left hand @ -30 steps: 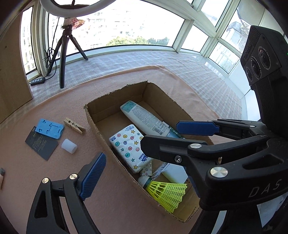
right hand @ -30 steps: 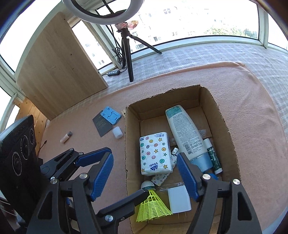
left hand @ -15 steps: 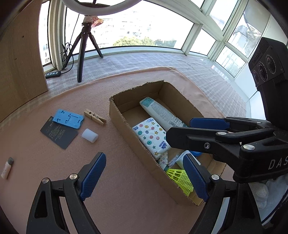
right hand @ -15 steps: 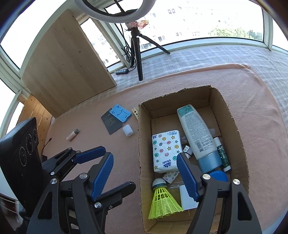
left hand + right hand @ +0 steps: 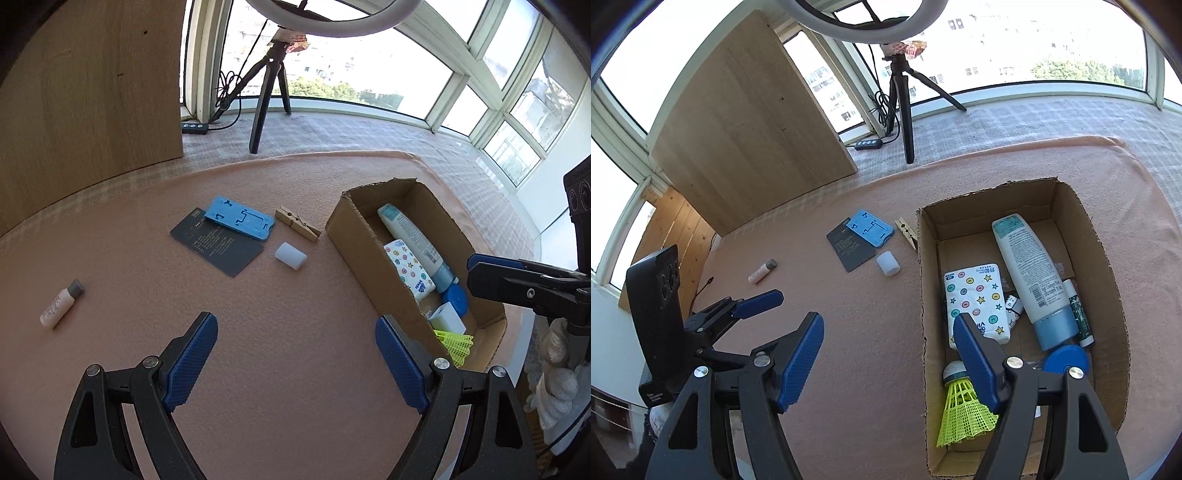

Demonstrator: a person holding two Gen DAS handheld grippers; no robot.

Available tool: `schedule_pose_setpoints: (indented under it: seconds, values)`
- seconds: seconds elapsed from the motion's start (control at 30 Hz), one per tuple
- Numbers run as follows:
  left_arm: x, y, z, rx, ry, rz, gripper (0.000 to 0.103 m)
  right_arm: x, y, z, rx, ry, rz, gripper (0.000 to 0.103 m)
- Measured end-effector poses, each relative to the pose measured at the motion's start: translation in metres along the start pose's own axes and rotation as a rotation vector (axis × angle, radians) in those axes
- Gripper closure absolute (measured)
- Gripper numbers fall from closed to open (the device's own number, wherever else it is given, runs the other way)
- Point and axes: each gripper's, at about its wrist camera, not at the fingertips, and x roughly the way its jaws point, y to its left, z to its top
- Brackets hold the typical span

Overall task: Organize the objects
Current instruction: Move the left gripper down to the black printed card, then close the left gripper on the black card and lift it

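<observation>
Box: cardboard box (image 5: 1108, 258) lies open on the pink cloth (image 5: 295, 332), holding a yellow shuttlecock (image 5: 964, 413), tissue pack (image 5: 975, 299) and lotion bottle (image 5: 1030, 273).
Left gripper (image 5: 295, 354): jaws apart, empty, over bare cloth.
Right gripper (image 5: 886, 354): jaws apart, empty, straddling the box's near wall.
Beyond: white cap (image 5: 290, 255), clothespin (image 5: 297, 228), blue stand (image 5: 240, 222), small tube (image 5: 61, 303).

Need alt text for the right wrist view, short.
An open brown cardboard box on a pink cloth holds a white lotion bottle, a star-patterned tissue pack and a yellow plastic shuttlecock. The open, empty right gripper hovers over the box's left wall; a blue plastic phone stand lies outside.
</observation>
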Motion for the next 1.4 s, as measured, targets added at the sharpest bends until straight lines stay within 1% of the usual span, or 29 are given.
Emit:
schedule_pose_setpoints:
  seconds: [0.17,0.37,0.5,0.6,0.7,0.8,0.87,0.93,1.07,1.13,1.3,1.33,1.4]
  values:
    - [0.005,0.028,0.013,-0.071,0.008,0.02,0.014,-0.005,-0.002,-0.006,0.021,-0.006,0.007,0.034]
    - [0.025,0.043,0.043,-0.085,0.029,0.058,0.016,-0.007,-0.01,-0.016,0.043,0.006,0.001,0.034]
    - [0.045,0.043,0.067,-0.064,0.046,0.082,0.018,-0.009,-0.023,-0.025,0.065,0.016,-0.011,0.034]
    - [0.066,0.045,0.087,-0.072,0.072,0.092,0.024,-0.014,-0.035,-0.031,0.082,0.018,-0.026,0.034]
    - [0.086,0.046,0.106,-0.066,0.085,0.123,0.03,-0.021,-0.048,-0.036,0.104,0.015,-0.042,0.034]
    - [0.108,0.048,0.123,-0.064,0.112,0.13,0.036,-0.029,-0.064,-0.042,0.13,0.011,-0.062,0.034]
    - [0.12,0.05,0.134,-0.07,0.128,0.134,0.042,-0.034,-0.074,-0.046,0.15,0.009,-0.076,0.034]
    - [0.131,0.053,0.143,-0.072,0.138,0.135,0.043,-0.039,-0.085,-0.051,0.171,0.008,-0.088,0.034]
    - [0.153,0.057,0.154,-0.063,0.179,0.16,0.043,-0.045,-0.104,-0.058,0.214,0.008,-0.108,0.034]
    - [0.163,0.059,0.155,-0.052,0.2,0.18,0.046,-0.047,-0.11,-0.06,0.23,0.006,-0.112,0.034]
    - [0.175,0.064,0.152,-0.044,0.244,0.201,0.047,-0.049,-0.117,-0.061,0.246,-0.002,-0.112,0.034]
    - [0.176,0.065,0.15,-0.035,0.255,0.209,0.05,-0.049,-0.117,-0.06,0.247,-0.003,-0.112,0.034]
    - [0.176,0.061,0.146,0.003,0.265,0.231,0.05,-0.048,-0.117,-0.06,0.248,-0.002,-0.108,0.034]
